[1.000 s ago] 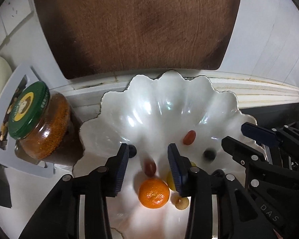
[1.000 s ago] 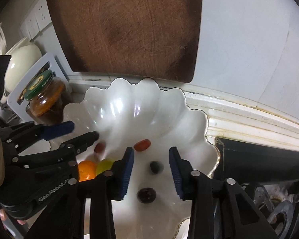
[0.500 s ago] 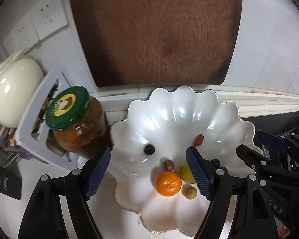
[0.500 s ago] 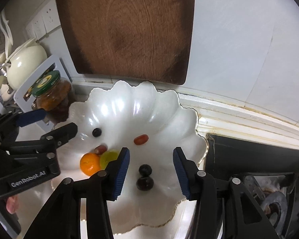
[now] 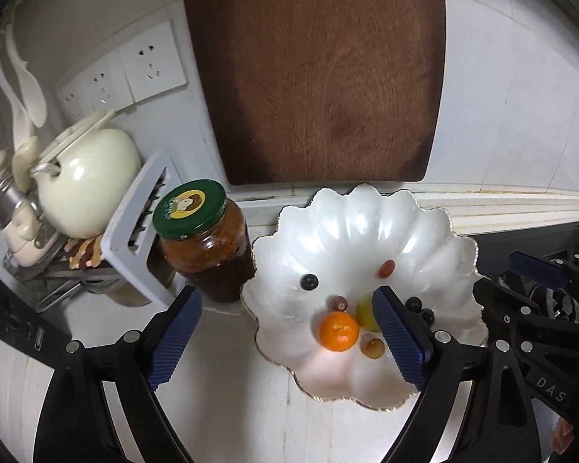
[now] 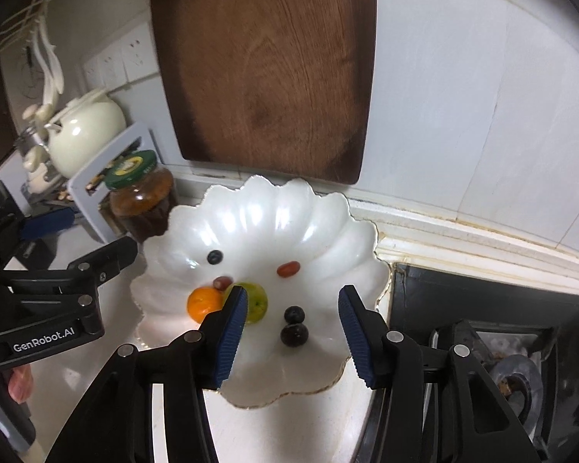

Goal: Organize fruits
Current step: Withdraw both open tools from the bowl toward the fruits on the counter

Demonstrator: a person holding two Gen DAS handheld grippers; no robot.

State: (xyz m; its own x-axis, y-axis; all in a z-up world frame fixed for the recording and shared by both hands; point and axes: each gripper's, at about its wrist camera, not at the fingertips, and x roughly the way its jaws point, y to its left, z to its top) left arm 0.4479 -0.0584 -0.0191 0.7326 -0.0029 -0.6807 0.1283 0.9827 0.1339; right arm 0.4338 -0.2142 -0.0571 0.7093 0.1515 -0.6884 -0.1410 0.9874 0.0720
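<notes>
Fruits sit in scalloped white bowl (image 6: 274,208), lower centre of both views, bunched toward its near-left part. Tangerine (image 6: 204,303) touches yellow-green fruit (image 6: 256,302) to its right; small reddish grape (image 6: 222,282) just behind them. Oblong red fruit (image 6: 288,268), long axis roughly left-right, slightly tilted, lies alone mid-bowl. Blueberry (image 6: 214,257) alone further back left. Two dark berries (image 6: 294,326) touching, stacked front-to-back, near right. Small tan fruit (image 5: 373,347) just right of the tangerine in left view. Back half of the bowl is bare. Bowl's back rim sits close under the wooden cutting board (image 6: 266,69) leaning on wall; left rim just beside jar (image 5: 204,239) with green lid; right rim near dark stovetop (image 6: 482,308). Left gripper (image 5: 289,332) spread wide, holding nothing, jaws straddling bowl's left rim. Right gripper (image 6: 293,332) released, empty, jaws either side of the dark berries, above them. White teapot (image 5: 85,181) upper left.
</notes>
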